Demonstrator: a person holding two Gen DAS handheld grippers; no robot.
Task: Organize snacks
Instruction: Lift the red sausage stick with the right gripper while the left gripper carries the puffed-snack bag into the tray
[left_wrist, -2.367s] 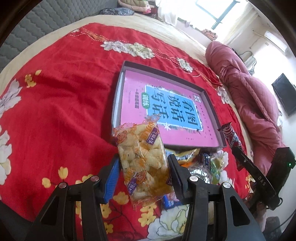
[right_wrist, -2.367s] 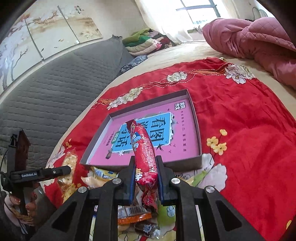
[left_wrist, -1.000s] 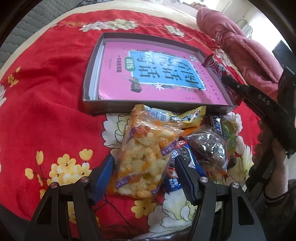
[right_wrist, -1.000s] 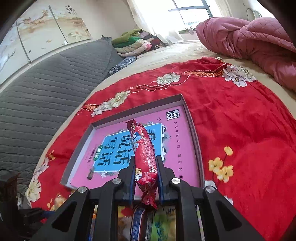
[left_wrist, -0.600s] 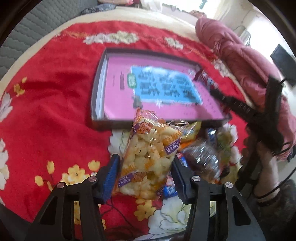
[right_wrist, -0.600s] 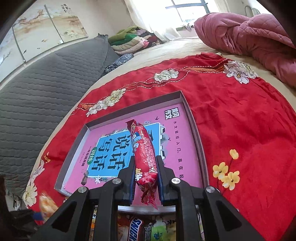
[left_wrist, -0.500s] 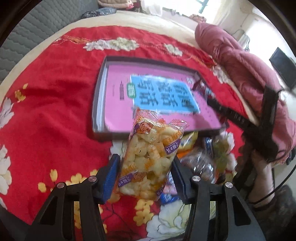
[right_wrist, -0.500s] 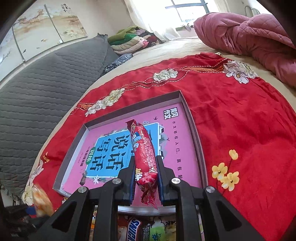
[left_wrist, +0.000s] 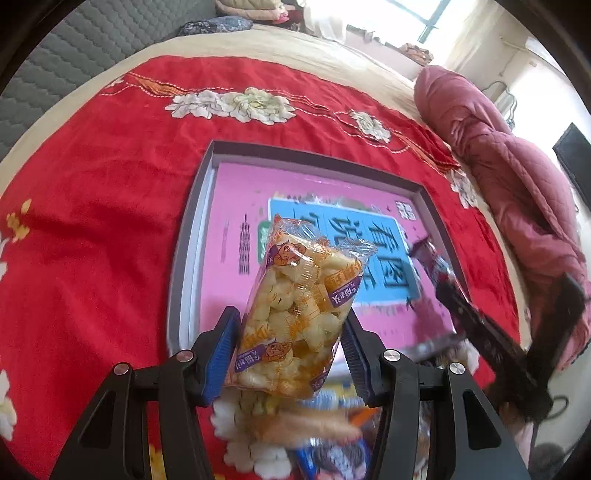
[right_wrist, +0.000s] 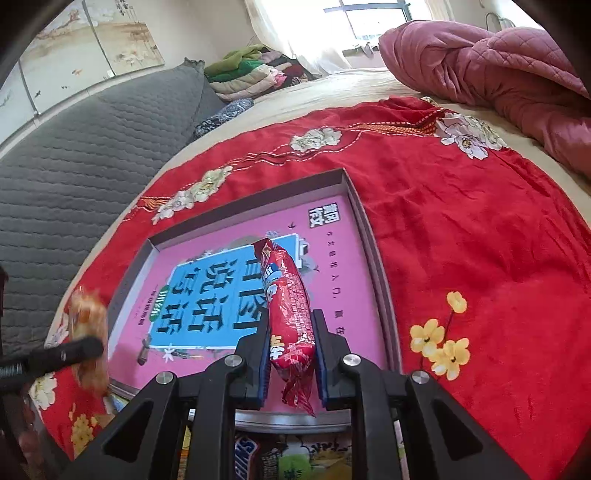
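Red floral bedspread (left_wrist: 92, 229) covers the bed; grey tray (left_wrist: 184, 258) with pink printed liner lies on it. Left gripper (left_wrist: 291, 343) clamps a clear bag of puffed snacks (left_wrist: 299, 314), raised over the tray's near edge. Right gripper (right_wrist: 290, 363) pinches a red sausage packet (right_wrist: 286, 302) above the tray. Loose snacks (right_wrist: 295, 458) lie just before the tray.

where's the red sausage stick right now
The red sausage stick is clamped in the right gripper, hanging over the near edge of the pink-lined tray.
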